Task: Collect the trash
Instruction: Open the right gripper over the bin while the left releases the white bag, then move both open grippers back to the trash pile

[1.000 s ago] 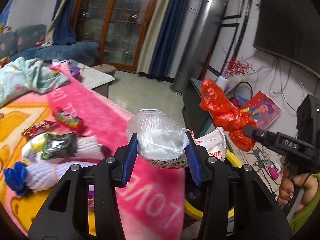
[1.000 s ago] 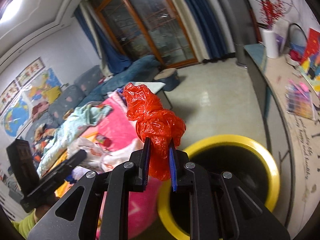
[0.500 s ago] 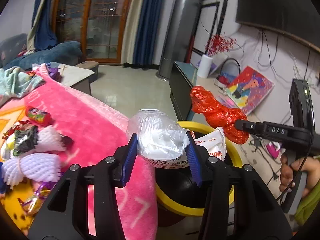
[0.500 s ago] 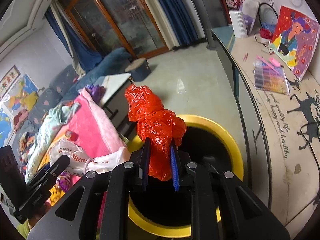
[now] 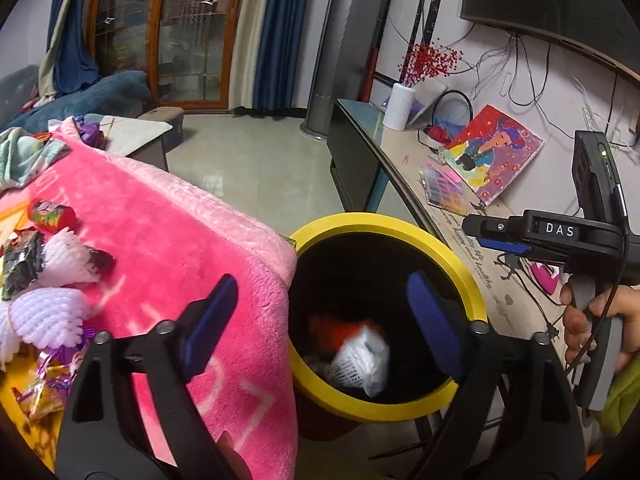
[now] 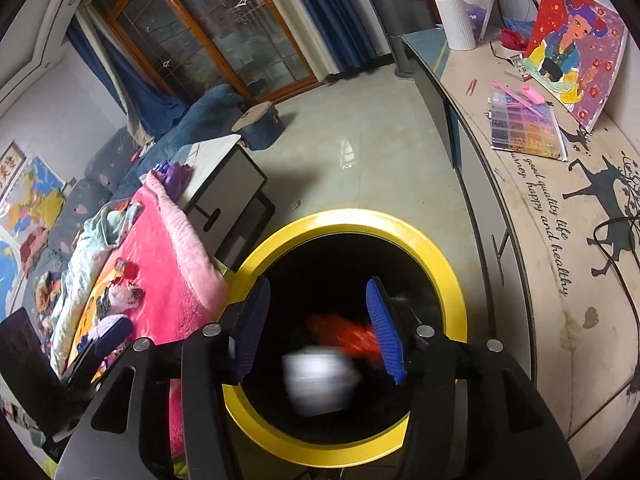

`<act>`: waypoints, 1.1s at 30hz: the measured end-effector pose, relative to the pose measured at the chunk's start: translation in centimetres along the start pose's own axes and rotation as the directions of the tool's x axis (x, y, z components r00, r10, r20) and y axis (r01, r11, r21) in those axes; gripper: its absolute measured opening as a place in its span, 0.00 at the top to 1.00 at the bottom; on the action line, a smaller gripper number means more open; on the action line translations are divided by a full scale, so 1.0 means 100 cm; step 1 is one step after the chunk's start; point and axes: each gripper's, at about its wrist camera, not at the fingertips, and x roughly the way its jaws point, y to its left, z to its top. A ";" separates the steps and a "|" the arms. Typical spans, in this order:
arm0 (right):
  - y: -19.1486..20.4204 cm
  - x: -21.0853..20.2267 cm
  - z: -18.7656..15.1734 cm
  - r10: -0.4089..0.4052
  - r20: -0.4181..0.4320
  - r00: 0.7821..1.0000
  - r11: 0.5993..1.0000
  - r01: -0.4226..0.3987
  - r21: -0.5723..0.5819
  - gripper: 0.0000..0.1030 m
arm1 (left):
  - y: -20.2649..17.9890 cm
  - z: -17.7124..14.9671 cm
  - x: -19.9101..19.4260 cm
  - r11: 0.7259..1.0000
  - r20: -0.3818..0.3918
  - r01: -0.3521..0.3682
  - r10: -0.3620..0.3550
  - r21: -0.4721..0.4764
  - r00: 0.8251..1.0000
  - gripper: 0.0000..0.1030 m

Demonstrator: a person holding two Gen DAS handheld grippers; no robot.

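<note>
- Pink blanket point(image 5: 168, 236), far left: carries loose trash well apart from the bin: a small red can point(image 5: 51, 214) lying on its side, a dark crumpled wrapper point(image 5: 20, 266), two white foam fruit nets point(image 5: 48, 312) and shiny candy wrappers point(image 5: 44, 384) near the lower edge.
- Left tongs point(image 5: 320, 320): jaws opening and spread wide, nothing between the blue pads point(image 5: 210, 320). They hang over the seam between blanket edge and bin mouth.
- Yellow-rimmed bin point(image 5: 464, 272): round, black inside, standing just beside the blanket's edge, with a long low table point(image 5: 404, 160) on its other side. It holds two items, both motion-blurred.
- White plastic bag point(image 5: 362, 362): inside the bin, low in the opening, free of either tongs. The right wrist view shows it as a pale smear point(image 6: 318, 380).
- Red plastic bag point(image 5: 334, 330): inside the bin, just behind and touching the white one as seen from the left wrist. In the right wrist view it is a red streak point(image 6: 344, 334) under the right-hand pad.
- Right tongs point(image 6: 320, 328): jaws opening, parted, pinching nothing. They point down into the bin mouth point(image 6: 452, 280). From the left wrist view the same tongs point(image 5: 486, 236) are seen side-on above the bin's right rim, held by a hand point(image 5: 588, 324).
- Table, far right: carries a white ribbed vase point(image 5: 398, 106), a painted portrait point(image 5: 494, 152) and a flat bead box point(image 5: 444, 190). Contents of the box too small to identify.
</note>
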 end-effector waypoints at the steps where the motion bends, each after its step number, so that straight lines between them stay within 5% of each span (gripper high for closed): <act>1: 0.000 -0.001 0.000 0.005 0.003 1.000 1.000 -0.005 0.000 0.52 | 0.002 -0.001 -0.003 1.000 0.006 -0.009 0.009 -0.005 1.000 0.19; 13: 0.075 -0.015 -0.008 0.122 0.050 0.991 0.982 -0.114 -0.154 0.39 | 0.048 -0.014 -0.060 0.980 0.085 -0.150 0.163 -0.134 0.983 0.11; 33: 0.214 -0.001 -0.054 0.289 -0.076 0.954 0.841 -0.291 -0.456 0.34 | 0.135 -0.041 -0.138 0.891 0.092 -0.295 0.345 -0.344 0.934 0.11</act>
